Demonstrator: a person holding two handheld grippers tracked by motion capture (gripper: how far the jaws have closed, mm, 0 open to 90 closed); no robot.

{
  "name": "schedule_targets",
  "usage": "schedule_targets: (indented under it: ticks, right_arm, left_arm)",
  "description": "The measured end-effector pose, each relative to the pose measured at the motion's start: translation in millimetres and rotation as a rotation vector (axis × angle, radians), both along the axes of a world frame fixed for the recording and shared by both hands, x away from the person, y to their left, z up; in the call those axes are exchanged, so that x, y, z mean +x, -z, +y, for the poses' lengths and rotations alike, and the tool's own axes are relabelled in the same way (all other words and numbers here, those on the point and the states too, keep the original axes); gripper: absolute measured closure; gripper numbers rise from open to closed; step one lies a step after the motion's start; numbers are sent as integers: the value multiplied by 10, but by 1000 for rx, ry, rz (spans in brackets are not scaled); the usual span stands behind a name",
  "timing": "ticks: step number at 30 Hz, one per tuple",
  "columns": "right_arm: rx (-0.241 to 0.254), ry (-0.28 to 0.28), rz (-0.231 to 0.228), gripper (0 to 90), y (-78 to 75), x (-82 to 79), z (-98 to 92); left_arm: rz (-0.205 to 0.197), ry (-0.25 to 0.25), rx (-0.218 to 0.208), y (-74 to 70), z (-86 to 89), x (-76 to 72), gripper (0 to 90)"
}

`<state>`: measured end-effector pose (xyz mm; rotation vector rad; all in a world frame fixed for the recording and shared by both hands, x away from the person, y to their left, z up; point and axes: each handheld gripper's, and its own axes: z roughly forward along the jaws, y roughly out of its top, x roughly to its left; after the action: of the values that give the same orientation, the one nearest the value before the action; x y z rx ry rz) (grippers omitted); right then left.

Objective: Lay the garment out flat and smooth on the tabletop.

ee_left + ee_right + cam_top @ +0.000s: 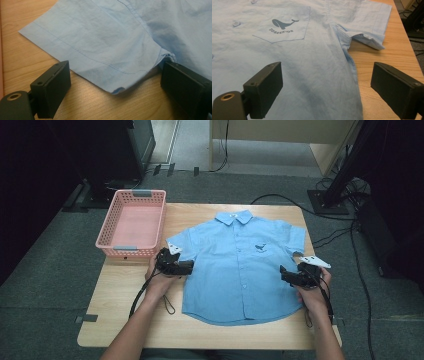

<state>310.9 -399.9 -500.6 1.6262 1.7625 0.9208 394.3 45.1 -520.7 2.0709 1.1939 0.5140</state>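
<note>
Pink basket (131, 222); wooden table (125, 290)

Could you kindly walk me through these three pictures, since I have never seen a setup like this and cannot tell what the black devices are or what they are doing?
A person sits at a wooden table and holds a hand-operated two-jaw gripper in each hand. The high view looks down from above: the left gripper is at the shirt's left sleeve, the right gripper at its right side. The other two pictures come from small cameras riding on each gripper, looking along its black jaws. On the table lie a light blue child's shirt, spread flat with a whale print on the pocket, and a pink basket. Nothing is held: both grippers stand open, the left gripper's jaws straddling the sleeve's corner.
</note>
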Motion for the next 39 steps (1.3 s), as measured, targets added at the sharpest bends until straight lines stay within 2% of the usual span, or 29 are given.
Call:
schedule_targets:
  ticks: [7, 14, 21, 39]
  right_arm:
    - [3, -7, -2, 102, -76, -104, -24]
    - [-4, -22, 7, 99, -96, -220, -39]
    - [-11, -19, -4, 98, -130, -372, -83]
    - [-5, 16, 17, 95, -40, -682, -314]
  left_arm:
    - [-1, -1, -2, 1, 17, -1, 98]
    - [1, -8, -1, -1, 38, -3, 98]
    - [1, -14, 0, -1, 54, -3, 98]
    - [0, -18, -1, 0, 58, -1, 98]
